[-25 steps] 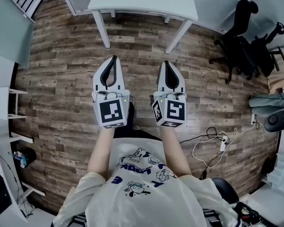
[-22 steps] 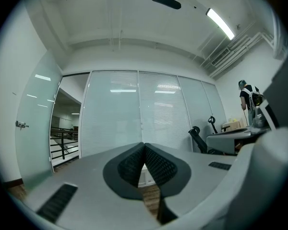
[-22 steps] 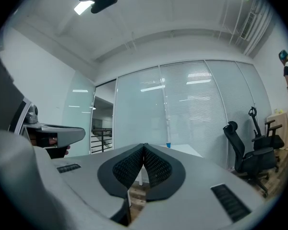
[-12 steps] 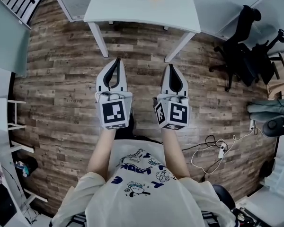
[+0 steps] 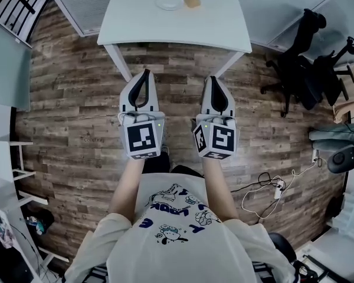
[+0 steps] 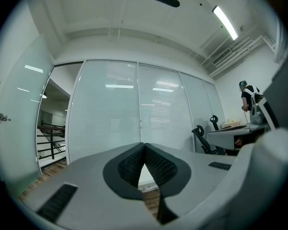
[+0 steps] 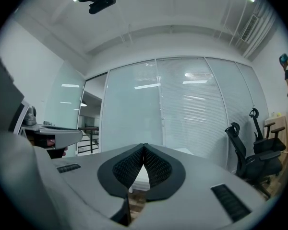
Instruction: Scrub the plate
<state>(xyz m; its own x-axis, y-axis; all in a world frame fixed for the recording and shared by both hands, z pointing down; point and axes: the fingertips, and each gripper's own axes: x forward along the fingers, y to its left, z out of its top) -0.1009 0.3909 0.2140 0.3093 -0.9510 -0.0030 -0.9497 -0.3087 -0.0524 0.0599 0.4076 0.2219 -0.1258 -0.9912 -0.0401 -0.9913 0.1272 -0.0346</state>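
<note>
With left gripper (image 5: 144, 73) and right gripper (image 5: 212, 79) both empty, fingers pressed together (still short of the worktop (image 5: 177, 31)), a hasty reach could shove the plate (image 5: 168, 3) off.

On the table (image 5: 165, 31), the sponge (image 5: 192, 0) lies right of the plate (image 5: 168, 3).
</note>
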